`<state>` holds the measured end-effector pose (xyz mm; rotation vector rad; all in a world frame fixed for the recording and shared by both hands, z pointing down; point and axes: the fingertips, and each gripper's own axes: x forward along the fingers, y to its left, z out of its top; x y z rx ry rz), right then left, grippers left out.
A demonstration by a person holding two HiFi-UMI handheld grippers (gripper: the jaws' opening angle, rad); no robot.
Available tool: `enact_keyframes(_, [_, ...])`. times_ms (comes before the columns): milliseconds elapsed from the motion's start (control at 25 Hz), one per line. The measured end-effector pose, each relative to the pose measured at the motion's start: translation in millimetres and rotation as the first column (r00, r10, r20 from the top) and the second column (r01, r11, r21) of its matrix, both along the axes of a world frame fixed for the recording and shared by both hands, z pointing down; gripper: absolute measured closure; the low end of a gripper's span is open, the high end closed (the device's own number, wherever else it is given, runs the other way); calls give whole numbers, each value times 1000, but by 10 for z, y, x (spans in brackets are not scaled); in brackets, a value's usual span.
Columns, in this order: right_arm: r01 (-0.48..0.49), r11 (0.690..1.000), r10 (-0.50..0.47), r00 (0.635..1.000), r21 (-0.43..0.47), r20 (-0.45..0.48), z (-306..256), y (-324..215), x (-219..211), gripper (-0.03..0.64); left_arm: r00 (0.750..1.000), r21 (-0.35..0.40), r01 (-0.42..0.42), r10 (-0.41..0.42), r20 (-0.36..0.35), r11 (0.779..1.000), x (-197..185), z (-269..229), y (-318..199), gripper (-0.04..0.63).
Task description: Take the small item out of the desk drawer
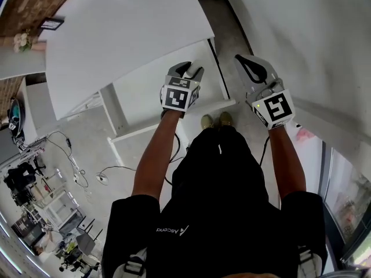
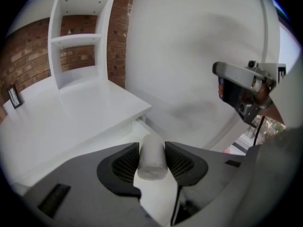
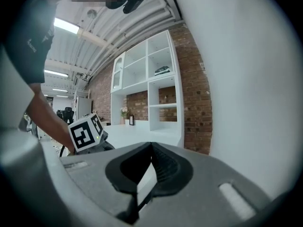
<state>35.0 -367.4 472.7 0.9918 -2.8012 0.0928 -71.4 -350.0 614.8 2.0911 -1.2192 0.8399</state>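
Observation:
A small white cylinder sits between the dark pads of my left gripper, and both pads touch its sides. In the head view that left gripper hovers over the pulled-out white drawer under the white desk; the cylinder is hidden there. My right gripper is to the right of the drawer, close to the white wall, its jaws shut with nothing between them. The right gripper view shows the right gripper with its tips meeting.
A small picture frame stands at the desk's far left. A white shelf unit rises against a brick wall beyond the desk. Cables trail on the floor at left. The person's shoes stand just before the drawer front.

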Motion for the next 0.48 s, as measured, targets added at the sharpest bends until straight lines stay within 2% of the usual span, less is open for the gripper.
enact_keyframes(120, [16,999,-17,1000,37,15,-221,81,-118,617,999,99,27,-22,-49,995,-75,-448,46,430])
enact_keyframes(240, [28,997,-31,999,78,37,-450,196,-190,617,994,212,58,-37,-100,976,-124,-929,118,430])
enact_keyframes(360, [30,994,-37,997,108,63,-697,349,-212,617,989,325,80,-35,-142,942,-136,-1413,242,430])
enact_keyframes(480, [34,990,-46,995,140,86,-972,517,-236,617,985,438,96,-23,-168,894,-148,-1907,388,430])
